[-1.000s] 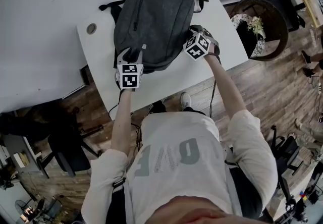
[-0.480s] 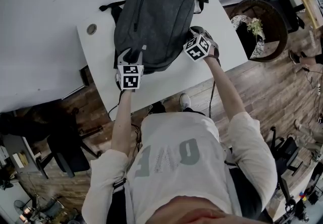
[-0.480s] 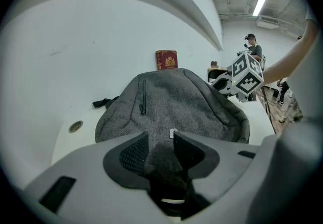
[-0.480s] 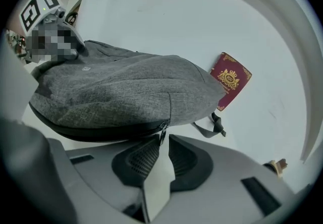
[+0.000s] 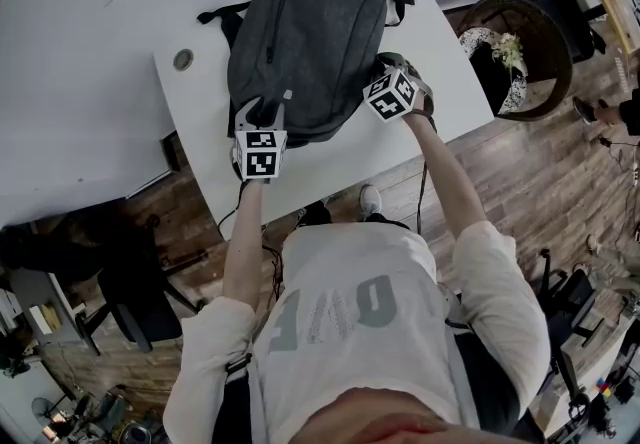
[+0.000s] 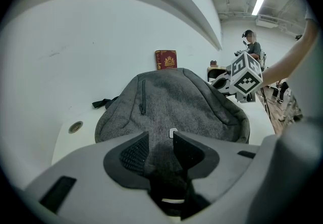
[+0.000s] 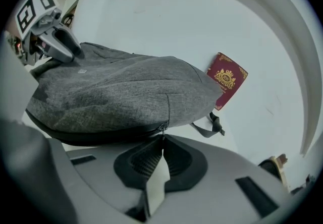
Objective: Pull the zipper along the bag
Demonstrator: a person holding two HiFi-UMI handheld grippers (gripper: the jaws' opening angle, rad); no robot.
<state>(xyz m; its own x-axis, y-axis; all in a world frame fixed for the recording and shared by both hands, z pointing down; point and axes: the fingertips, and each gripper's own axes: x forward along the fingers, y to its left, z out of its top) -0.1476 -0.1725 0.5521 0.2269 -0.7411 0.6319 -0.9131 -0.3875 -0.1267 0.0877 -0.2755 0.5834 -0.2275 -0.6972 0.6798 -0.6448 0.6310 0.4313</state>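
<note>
Fingers of the right gripper (image 7: pixel 161 141) pinch, seemingly, the zipper pull (image 7: pixel 162 129); the left gripper (image 6: pixel 160 138) clamps the bag (image 6: pixel 171 97) steady

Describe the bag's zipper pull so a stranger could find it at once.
A grey backpack lies on the white table. Along its dark side seam nearest the right gripper sits a small zipper pull, the only part pinched between that gripper's shut jaws.

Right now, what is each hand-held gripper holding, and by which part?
The right hand-held gripper pinches the zipper pull at the bag's side edge. The left hand-held gripper clamps the bag's fabric at its near end.
</note>
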